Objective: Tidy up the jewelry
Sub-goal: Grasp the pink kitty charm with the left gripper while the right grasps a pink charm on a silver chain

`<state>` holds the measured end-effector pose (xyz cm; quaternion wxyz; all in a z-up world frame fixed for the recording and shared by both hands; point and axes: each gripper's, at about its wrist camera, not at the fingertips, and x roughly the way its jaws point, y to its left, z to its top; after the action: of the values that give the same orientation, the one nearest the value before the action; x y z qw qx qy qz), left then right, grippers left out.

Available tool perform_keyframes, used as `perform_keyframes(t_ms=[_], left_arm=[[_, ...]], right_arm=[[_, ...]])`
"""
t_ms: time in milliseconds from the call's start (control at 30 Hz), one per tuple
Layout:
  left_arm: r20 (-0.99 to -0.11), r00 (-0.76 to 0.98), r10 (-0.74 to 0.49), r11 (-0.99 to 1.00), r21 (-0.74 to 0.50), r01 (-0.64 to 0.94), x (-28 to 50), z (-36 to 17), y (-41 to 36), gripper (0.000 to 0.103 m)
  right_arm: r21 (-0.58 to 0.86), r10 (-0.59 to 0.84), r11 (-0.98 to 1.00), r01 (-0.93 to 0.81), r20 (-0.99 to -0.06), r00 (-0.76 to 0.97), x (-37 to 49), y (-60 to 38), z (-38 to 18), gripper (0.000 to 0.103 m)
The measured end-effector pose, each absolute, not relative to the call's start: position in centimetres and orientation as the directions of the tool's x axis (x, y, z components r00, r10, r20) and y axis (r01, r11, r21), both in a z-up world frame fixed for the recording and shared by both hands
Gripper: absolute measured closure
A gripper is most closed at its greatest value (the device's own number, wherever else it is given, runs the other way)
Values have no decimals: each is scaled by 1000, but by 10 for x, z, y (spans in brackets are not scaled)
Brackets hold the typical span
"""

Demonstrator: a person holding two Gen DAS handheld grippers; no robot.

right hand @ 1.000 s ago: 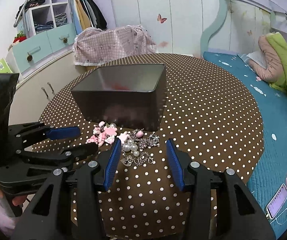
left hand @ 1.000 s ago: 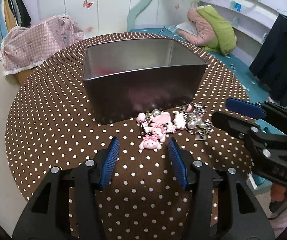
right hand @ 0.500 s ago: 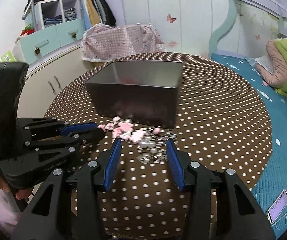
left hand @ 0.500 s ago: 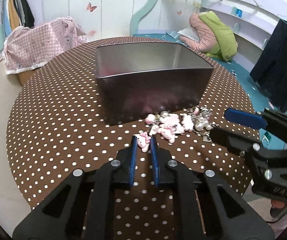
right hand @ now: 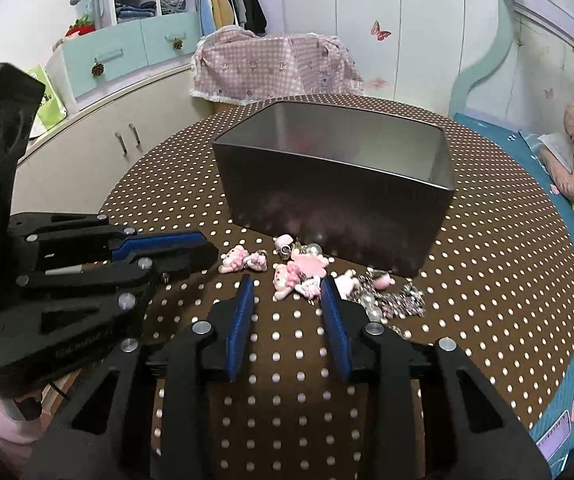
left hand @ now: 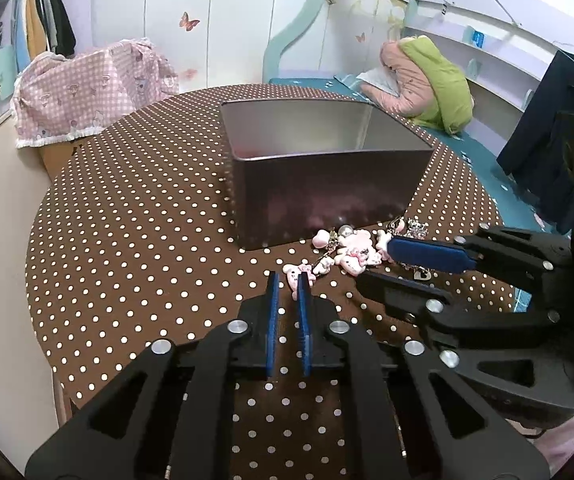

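Jewelry, a loose heap of pink cartoon charms, pearl beads and silvery chain (right hand: 319,276), lies on the brown white-dotted tablecloth (right hand: 507,264) just in front of the near wall of the open grey metal tin (right hand: 339,184), probably set there so each piece can be lifted over the rim and dropped inside. The heap runs in a band along that wall, its long axis parallel to the tin's near side; the pink charms sit at one end and the chain and pearls at the other. One small pink charm (left hand: 295,273) lies slightly apart at the end nearest the left gripper (left hand: 289,280), whose blue pads stand close together and are opening a little; the charm shows between their tips, but I cannot tell whether they press on it. The right gripper (right hand: 287,286) points at the middle of the heap with its jaws moderately apart and closing, a charm lying just ahead between the tips, not yet pinched.
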<state>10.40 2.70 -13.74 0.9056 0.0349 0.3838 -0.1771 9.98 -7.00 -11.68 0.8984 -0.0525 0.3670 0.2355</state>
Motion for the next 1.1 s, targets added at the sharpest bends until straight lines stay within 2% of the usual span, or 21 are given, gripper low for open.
perform_keyframes(t_ms=[233, 300, 367, 467, 500, 967, 1033, 1100], left_arm=[[-718, 642, -271, 942, -59, 331, 110, -141, 33, 78], [-713, 645, -275, 941, -62, 333, 110, -141, 36, 63], [-706, 649, -283, 940, -71, 332, 110, -140, 41, 57], [-702, 653, -283, 942, -74, 328, 109, -138, 43, 57], [-701, 653, -286, 941, -74, 332, 108, -138, 42, 57], [-701, 641, -314, 915, -45, 400, 115, -145, 15, 57], [-699, 660, -275, 923, -1, 384, 116, -148, 8, 61], [-701, 663, -262, 927, 8, 375, 117, -148, 6, 80]], right_arm=[[55, 385, 871, -488, -693, 609, 106, -62, -120, 75], [40, 371, 872, -488, -703, 606, 111, -61, -123, 75], [26, 373, 865, -501, -701, 608, 112, -61, -123, 75], [-3, 360, 863, -506, -698, 619, 110, -58, -124, 76], [-5, 363, 860, -511, -697, 618, 108, -58, -124, 80], [38, 363, 883, -467, -686, 631, 95, -85, -120, 80], [49, 372, 883, -466, -678, 634, 94, -88, -117, 80], [41, 368, 886, -462, -670, 645, 91, -90, -113, 80]])
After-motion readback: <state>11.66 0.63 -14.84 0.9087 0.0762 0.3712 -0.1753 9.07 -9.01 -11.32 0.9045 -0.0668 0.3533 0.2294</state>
